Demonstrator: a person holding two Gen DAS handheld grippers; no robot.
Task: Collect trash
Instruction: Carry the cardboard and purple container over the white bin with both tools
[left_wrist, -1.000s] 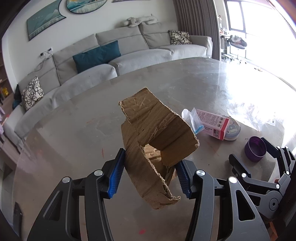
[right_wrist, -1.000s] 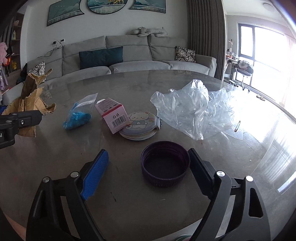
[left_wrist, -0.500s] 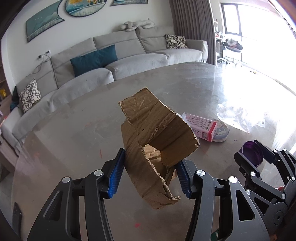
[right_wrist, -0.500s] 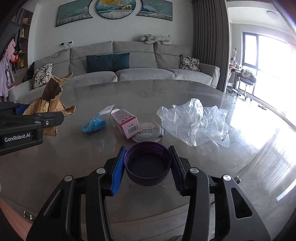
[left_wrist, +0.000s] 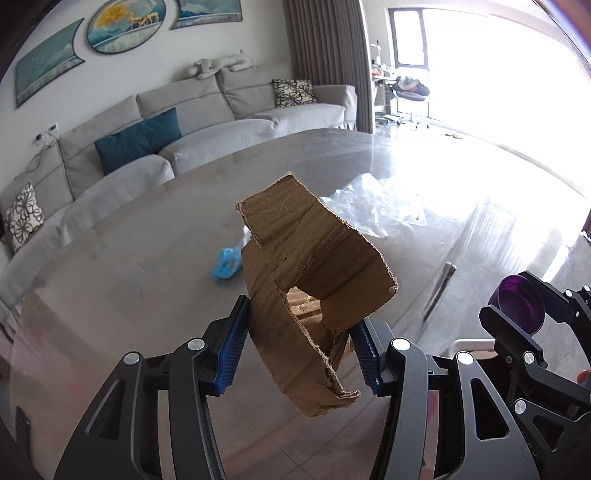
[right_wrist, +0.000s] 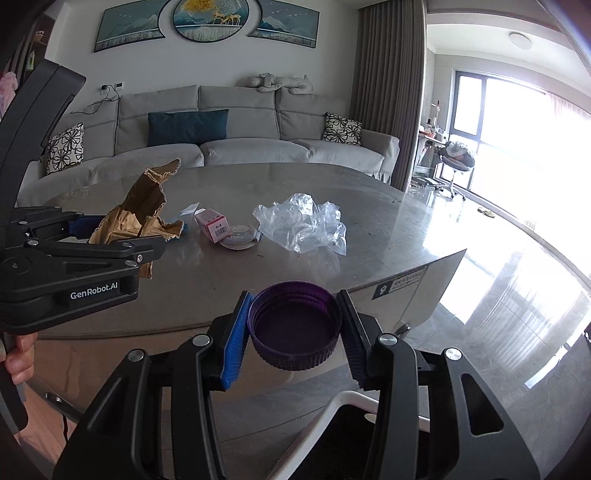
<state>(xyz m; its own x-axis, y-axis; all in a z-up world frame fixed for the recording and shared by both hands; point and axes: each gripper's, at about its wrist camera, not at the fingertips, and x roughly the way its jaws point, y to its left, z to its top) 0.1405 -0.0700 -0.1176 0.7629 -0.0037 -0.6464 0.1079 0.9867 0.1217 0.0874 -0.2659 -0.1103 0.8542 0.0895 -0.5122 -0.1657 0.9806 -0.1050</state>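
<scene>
Left gripper: bottom centre of the left wrist view, its blue-padded jaws pinching a torn piece of brown cardboard that curls up into the middle of the frame, off the table.
Left gripper, other view: at the left edge of the right wrist view, its black body printed "GenRobot.AI" in white, the cardboard sticking up behind it.
Right gripper: bottom centre of the right wrist view, jaws pressed onto both sides of a purple ribbed jar lid, open side up, held in front of the table's near edge.
Purple lid, other view: at the right edge of the left wrist view, held between the black fingers.
Round grey table: fills the middle of both views.
On the table, centre of the right wrist view: crumpled clear plastic bag; to its left a round flat tin with a cartoon figure; touching that, a pink carton with a barcode, other print too small to read.
Blue wrapper: on the table, left of the cardboard in the left wrist view.
Sticker on table edge: grey, writing unreadable.
Background: grey sofa along the top, teal cushion on it.
</scene>
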